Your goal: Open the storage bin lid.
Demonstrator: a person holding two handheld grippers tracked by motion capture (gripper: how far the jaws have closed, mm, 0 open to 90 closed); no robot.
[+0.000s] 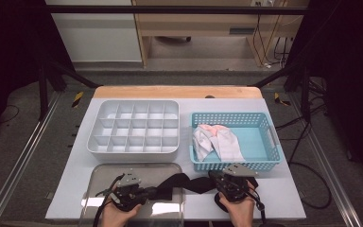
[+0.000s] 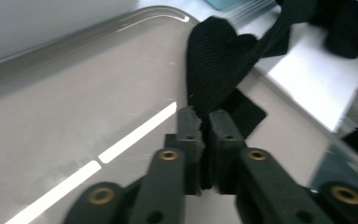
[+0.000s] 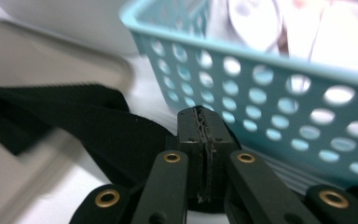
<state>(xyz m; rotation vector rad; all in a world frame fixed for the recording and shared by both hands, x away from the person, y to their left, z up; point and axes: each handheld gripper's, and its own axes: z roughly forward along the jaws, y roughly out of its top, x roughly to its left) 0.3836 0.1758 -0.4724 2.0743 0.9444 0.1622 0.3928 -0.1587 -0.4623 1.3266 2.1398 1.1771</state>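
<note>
Where we look for brands, labels or writing, we can read none on any item. We see a black sock [image 1: 184, 182] stretched between the two tongs near the front edge of the white surface [image 1: 283, 198], one end over the metal tray [image 1: 165, 208] and the other end on the surface just in front of the blue basket [image 1: 272, 142].

Left tongs [image 1: 157, 191]: in the left gripper view the left tongs [image 2: 207, 123] stand nearly closed, with only a thin gap between the jaws, and that gap is taken up by an edge of the sock [image 2: 219, 60]. We read this as a grip on the sock above the tray [image 2: 74, 107].

Right tongs [image 1: 213, 177]: in the right gripper view the right tongs [image 3: 204, 126] are pressed together, jaw against jaw. The sock [image 3: 88, 126] lies beneath and to one side of them; we cannot tell whether any cloth is pinched between the jaws. The basket [image 3: 279, 93] wall stands just beyond the tips.

Other items: a white divided box [image 1: 134, 127] sits behind the tray, beside the basket, and pale cloth [image 1: 217, 139] lies inside the basket.
</note>
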